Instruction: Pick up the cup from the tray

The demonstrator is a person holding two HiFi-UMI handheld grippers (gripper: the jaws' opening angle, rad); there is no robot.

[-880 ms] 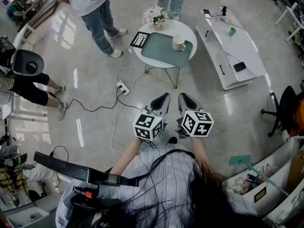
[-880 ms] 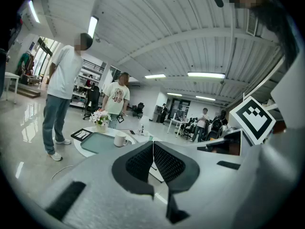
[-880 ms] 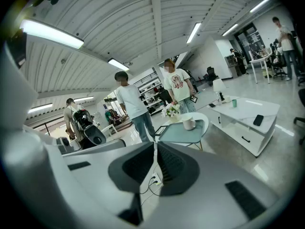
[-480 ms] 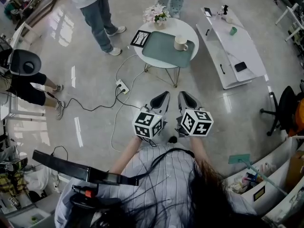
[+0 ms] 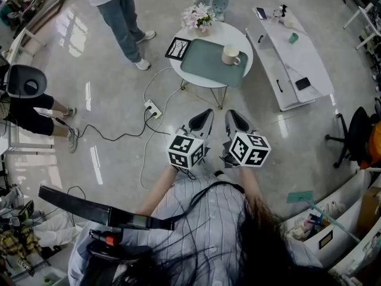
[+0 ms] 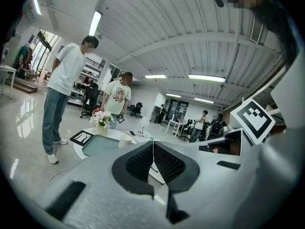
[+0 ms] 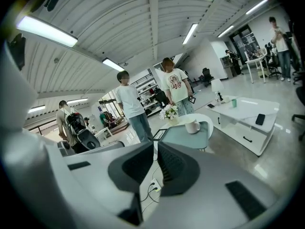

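Observation:
A cream cup (image 5: 230,55) with a handle stands on the right part of a grey-green tray (image 5: 208,65), on a round white table (image 5: 241,37) well ahead of me. The cup (image 7: 192,125) also shows in the right gripper view and, smaller, the cup (image 6: 125,140) in the left gripper view. My left gripper (image 5: 206,114) and right gripper (image 5: 233,115) are held side by side close to my body, far short of the table. Both are shut with nothing between their jaws.
A flower vase (image 5: 200,19) and a black framed card (image 5: 178,48) stand on the round table. A long white low table (image 5: 296,55) lies to the right. A power strip (image 5: 153,109) with cables lies on the floor. Two people (image 5: 122,14) stand beyond the table.
The view has shifted slightly; the table and the cup now sit a little further right. Both grippers stay shut and close together.

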